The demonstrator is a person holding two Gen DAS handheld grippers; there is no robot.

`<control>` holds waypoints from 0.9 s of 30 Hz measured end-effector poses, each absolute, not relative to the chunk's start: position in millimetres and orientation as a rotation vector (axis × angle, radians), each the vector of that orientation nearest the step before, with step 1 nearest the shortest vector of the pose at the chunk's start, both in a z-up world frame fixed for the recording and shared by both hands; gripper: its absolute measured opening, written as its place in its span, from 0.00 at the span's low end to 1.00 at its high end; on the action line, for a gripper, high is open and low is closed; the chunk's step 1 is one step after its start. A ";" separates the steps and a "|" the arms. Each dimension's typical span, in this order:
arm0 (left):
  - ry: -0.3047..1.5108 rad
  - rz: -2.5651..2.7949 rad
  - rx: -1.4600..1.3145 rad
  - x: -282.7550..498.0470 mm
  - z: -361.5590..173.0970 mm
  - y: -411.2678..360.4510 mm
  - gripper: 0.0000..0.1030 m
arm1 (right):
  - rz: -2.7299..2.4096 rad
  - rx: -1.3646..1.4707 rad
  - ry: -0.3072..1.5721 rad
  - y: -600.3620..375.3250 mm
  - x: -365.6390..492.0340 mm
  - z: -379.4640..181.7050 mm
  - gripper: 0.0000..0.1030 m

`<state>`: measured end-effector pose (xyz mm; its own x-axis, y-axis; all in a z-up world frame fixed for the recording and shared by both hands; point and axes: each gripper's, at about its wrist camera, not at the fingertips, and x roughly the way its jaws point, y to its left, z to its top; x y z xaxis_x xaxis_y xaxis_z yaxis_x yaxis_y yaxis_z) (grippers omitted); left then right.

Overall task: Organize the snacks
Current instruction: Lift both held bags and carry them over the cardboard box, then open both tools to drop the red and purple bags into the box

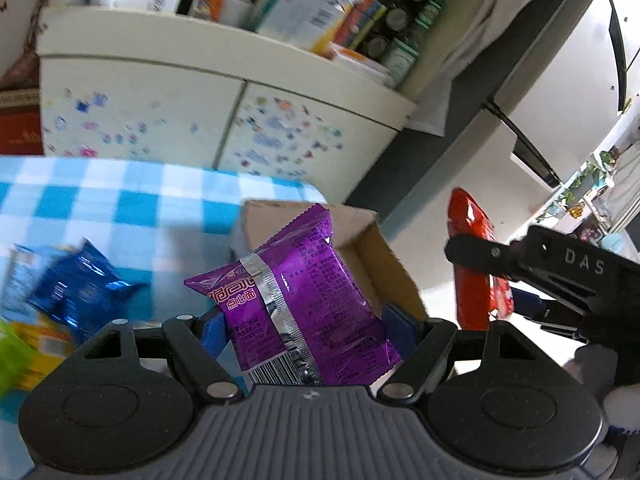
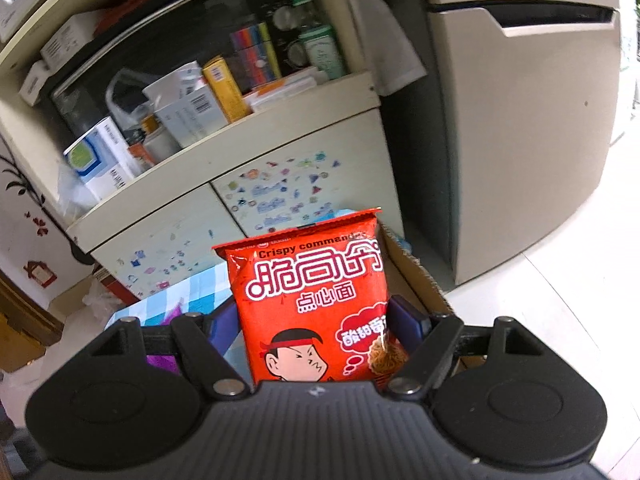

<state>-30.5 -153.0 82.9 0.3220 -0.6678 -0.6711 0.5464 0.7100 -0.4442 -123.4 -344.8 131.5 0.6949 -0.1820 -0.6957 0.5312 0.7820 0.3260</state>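
My left gripper (image 1: 304,320) is shut on a purple snack packet (image 1: 296,300) and holds it upright in front of an open cardboard box (image 1: 384,252) at the table's right edge. My right gripper (image 2: 316,320) is shut on a red "Crispy commander" snack packet (image 2: 316,300), held upright above the same box (image 2: 416,268). In the left wrist view the right gripper (image 1: 472,252) and its red packet (image 1: 472,280) hang to the right of the box. A sliver of the purple packet (image 2: 162,362) shows low left in the right wrist view.
A blue checked tablecloth (image 1: 120,200) covers the table. On it lie a blue snack packet (image 1: 76,284) and yellow and green packs (image 1: 24,348). Behind stands a cream cabinet (image 1: 200,88) with a cluttered shelf. A fridge (image 2: 520,120) stands to the right.
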 end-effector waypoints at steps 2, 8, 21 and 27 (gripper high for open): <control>0.956 -0.810 -0.136 -36.4 80.2 -164.6 0.79 | -0.432 0.554 0.694 -348.8 -126.8 131.2 0.75; 0.971 -0.807 -0.079 -47.6 70.8 -191.6 0.79 | -0.447 0.581 0.695 -358.9 -131.1 127.6 0.75; 0.920 -0.742 0.101 -63.1 77.0 -207.4 0.87 | -0.493 0.623 0.772 -367.2 -124.9 110.1 0.76; 0.845 -0.702 0.229 -73.1 84.9 -207.8 0.96 | -0.501 0.639 0.772 -367.5 -123.6 110.6 0.87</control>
<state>-73.1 -207.8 84.9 0.4570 -0.4767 -0.7509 0.6506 0.7549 -0.0833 -123.6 -367.5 110.6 0.6194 -0.1804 -0.7641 0.6242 0.7034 0.3400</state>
